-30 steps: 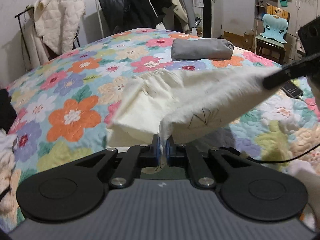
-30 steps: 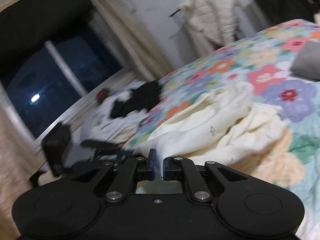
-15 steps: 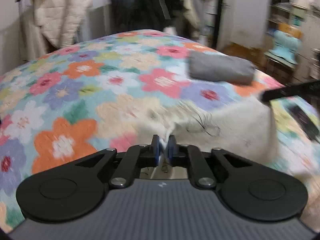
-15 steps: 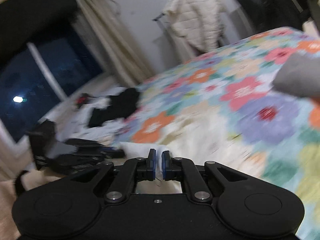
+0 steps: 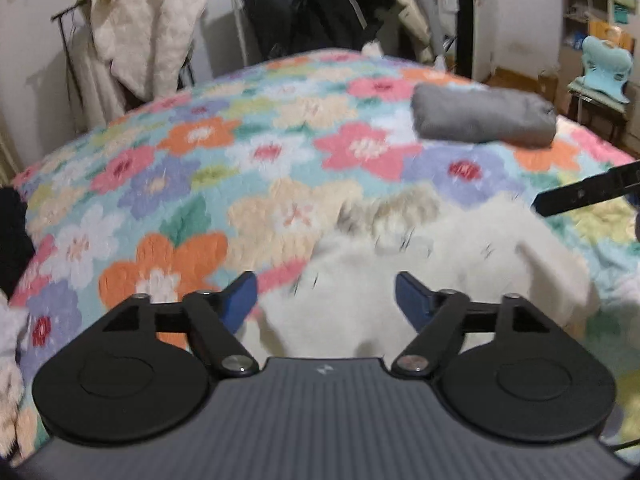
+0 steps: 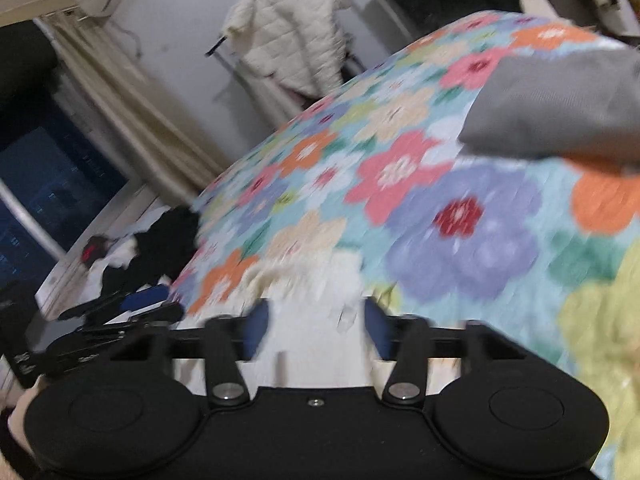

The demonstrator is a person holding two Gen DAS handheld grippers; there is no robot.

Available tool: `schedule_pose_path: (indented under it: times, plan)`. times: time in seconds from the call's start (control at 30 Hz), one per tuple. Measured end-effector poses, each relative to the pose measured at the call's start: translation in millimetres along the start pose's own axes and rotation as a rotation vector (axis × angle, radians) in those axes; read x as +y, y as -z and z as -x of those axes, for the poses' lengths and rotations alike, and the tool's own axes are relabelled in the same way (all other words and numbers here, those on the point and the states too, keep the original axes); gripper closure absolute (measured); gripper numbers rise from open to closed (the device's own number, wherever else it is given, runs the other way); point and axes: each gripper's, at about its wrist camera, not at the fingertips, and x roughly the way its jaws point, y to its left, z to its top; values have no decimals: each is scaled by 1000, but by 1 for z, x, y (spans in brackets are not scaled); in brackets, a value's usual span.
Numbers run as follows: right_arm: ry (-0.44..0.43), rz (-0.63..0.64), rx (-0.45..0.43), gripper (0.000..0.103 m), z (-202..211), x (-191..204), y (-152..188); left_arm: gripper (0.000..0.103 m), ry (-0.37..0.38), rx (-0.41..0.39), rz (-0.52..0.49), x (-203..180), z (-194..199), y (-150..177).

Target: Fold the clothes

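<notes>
- Your left gripper (image 5: 325, 294) sits low over the cream garment (image 5: 432, 276), fingers spread wide, gripping nothing;
- Your right gripper (image 6: 316, 330) (blurred) likewise gapes above the floral bedspread (image 6: 400, 168).

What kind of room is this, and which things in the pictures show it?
Most likely a home bedroom: a bed with a floral quilt, a white padded jacket hung on a rack by the wall, and a folded grey garment lying on the quilt.
</notes>
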Motion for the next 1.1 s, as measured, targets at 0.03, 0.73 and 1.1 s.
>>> schedule_pose_path:
  times: [0.03,0.73,1.1]
  plan:
    - [-1,11,4,42,-2,0,5,21,6,21,14,3,-4,4]
    - [173,11,-68,86,-17,-18,-8,39,-77,121,-50,-7,-92,-34]
    - [174,-247,-108,36,41,-24,37,27,-12,66,279,28,-13,-6]
